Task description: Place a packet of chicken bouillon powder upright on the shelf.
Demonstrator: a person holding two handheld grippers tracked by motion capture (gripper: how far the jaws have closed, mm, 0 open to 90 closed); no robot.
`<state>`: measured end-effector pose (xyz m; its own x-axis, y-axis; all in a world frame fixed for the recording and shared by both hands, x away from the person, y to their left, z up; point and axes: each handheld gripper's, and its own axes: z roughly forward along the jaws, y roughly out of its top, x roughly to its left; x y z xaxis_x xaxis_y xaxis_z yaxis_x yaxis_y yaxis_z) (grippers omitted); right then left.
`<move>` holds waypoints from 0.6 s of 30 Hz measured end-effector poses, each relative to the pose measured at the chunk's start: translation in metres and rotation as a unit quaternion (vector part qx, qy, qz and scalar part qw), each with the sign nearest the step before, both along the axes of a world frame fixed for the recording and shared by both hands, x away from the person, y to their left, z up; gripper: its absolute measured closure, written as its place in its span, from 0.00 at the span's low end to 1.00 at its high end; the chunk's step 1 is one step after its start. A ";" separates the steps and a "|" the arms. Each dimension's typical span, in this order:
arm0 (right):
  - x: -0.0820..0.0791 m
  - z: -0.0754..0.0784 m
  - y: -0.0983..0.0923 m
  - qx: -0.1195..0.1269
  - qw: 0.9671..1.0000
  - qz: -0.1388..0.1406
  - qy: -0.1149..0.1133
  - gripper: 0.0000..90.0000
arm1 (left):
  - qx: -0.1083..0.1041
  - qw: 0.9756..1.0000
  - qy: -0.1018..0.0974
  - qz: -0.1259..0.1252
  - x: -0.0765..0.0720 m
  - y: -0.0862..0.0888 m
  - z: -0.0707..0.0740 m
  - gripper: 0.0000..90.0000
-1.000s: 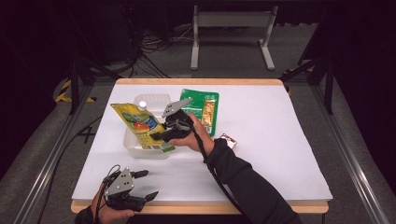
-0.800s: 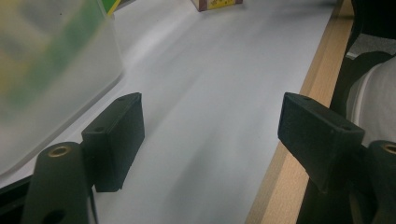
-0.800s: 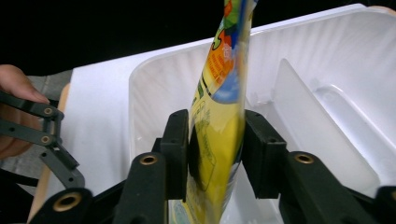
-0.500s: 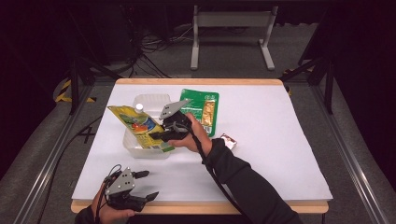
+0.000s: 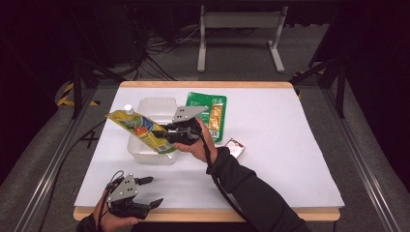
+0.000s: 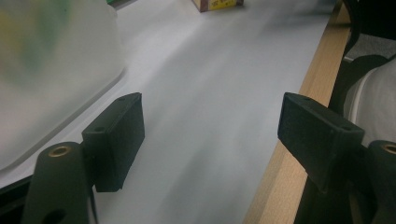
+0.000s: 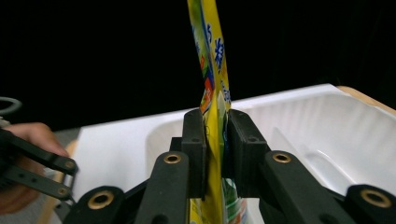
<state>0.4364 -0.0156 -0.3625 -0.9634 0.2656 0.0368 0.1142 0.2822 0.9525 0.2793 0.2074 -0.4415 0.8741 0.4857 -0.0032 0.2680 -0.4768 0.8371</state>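
White table (image 5: 290, 145) | right gripper (image 5: 167, 134) jaws just closed, clamping yellow pouch (image 5: 140, 129) over clear tub (image 5: 145, 153) | left gripper (image 5: 151, 192) wide apart, empty

bare right tabletop (image 5: 290, 145), tub (image 5: 145, 153) (left) blocking

The white-topped bench (image 5: 290, 145) carries a clear plastic tub (image 5: 150, 150) under the right tongs (image 5: 167, 134), a green packet (image 5: 205, 104) just beyond them, and a small brown packet (image 5: 235, 147) beside the right forearm.
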 end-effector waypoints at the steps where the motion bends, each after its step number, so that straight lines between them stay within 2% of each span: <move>1: -0.001 -0.004 -0.001 0.017 1.000 0.005 0.001 0.87 | -0.001 1.000 0.000 0.001 0.000 0.000 0.000 0.26; 2: -0.001 -0.008 -0.002 0.032 0.999 0.008 0.007 0.87 | -0.001 1.000 -0.001 0.001 0.000 0.000 0.000 0.26; 4: 0.000 -0.018 -0.003 0.041 0.999 0.011 0.026 0.87 | -0.001 1.000 -0.002 0.000 0.000 0.000 0.000 0.26; 5: 0.001 -0.022 -0.004 0.035 0.999 0.011 0.028 0.87 | -0.001 1.000 -0.002 0.000 0.000 0.000 0.000 0.26; 8: 0.004 -0.026 -0.009 0.040 0.998 0.005 0.038 0.86 | 0.001 1.000 -0.011 0.007 0.000 0.002 0.003 0.26; 11: 0.005 -0.026 -0.016 0.022 0.999 -0.002 0.034 0.86 | 0.008 0.999 -0.030 0.032 0.002 0.009 0.009 0.26; 13: 0.003 -0.023 -0.017 0.005 1.000 -0.003 0.024 0.85 | 0.006 0.998 -0.047 0.051 0.004 0.018 0.014 0.26; 16: -0.001 -0.019 -0.018 -0.022 1.000 -0.011 0.007 0.81 | -0.023 0.994 -0.063 0.090 0.011 0.038 0.027 0.26; 17: -0.001 -0.019 -0.019 -0.027 1.000 -0.010 0.004 0.80 | -0.039 0.991 -0.068 0.108 0.015 0.048 0.033 0.27; 18: -0.001 -0.018 -0.019 -0.035 0.999 -0.011 0.004 0.79 | -0.045 0.989 -0.074 0.123 0.019 0.055 0.037 0.27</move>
<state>0.4350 -0.0350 -0.3803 -0.9568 0.2896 0.0252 0.1290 0.3453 0.9296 0.2985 0.2623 -0.4047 0.7240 0.6870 0.0622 0.2384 -0.3338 0.9120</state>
